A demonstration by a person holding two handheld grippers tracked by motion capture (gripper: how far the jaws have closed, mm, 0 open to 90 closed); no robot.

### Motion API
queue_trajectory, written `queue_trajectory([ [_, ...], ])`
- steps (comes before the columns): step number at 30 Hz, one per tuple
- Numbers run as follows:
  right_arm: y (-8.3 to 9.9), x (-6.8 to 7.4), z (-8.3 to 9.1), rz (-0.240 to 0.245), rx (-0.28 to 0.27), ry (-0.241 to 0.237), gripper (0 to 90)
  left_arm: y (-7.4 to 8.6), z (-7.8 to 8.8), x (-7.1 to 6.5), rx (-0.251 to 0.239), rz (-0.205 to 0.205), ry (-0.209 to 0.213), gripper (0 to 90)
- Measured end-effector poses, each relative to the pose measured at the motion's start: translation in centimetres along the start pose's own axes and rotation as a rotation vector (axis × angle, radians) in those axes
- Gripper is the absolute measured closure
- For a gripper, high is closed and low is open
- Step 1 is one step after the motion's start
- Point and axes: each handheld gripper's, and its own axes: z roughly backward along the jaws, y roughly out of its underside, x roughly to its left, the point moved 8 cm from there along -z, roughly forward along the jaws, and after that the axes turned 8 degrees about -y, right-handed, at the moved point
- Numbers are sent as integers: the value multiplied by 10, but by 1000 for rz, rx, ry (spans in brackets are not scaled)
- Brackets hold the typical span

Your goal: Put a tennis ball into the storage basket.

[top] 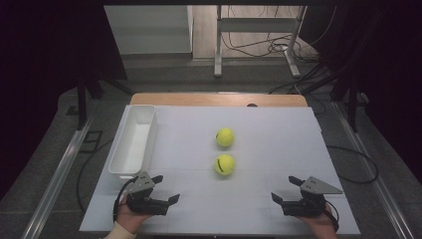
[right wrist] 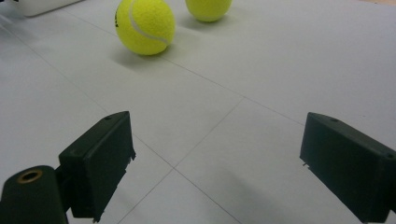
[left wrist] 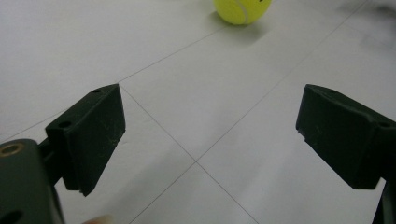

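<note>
Tongs (top: pixel 165 189) agape, balls (top: pixel 225 164) ahead, bin (top: pixel 133 141) left

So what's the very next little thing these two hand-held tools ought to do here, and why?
Probably ease the left tool forward toward the nearer tennis ball. Both tools sit at the near edge of the table with jaws wide open and nothing between them, the right tool included. Both balls lie untouched mid-table, the farther tennis ball behind, and the white bin stands empty on the left.
</note>
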Motion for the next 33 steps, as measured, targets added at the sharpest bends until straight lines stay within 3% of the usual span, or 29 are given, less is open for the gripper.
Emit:
queue_trajectory([
  [16, 2, 3, -3, 15, 19, -7, 103, -4, 4, 2, -3, 19, 11, 93],
  [33, 5, 3, -4, 15, 45, 2, 112, -10, 5, -3, -9, 8, 25, 95],
])
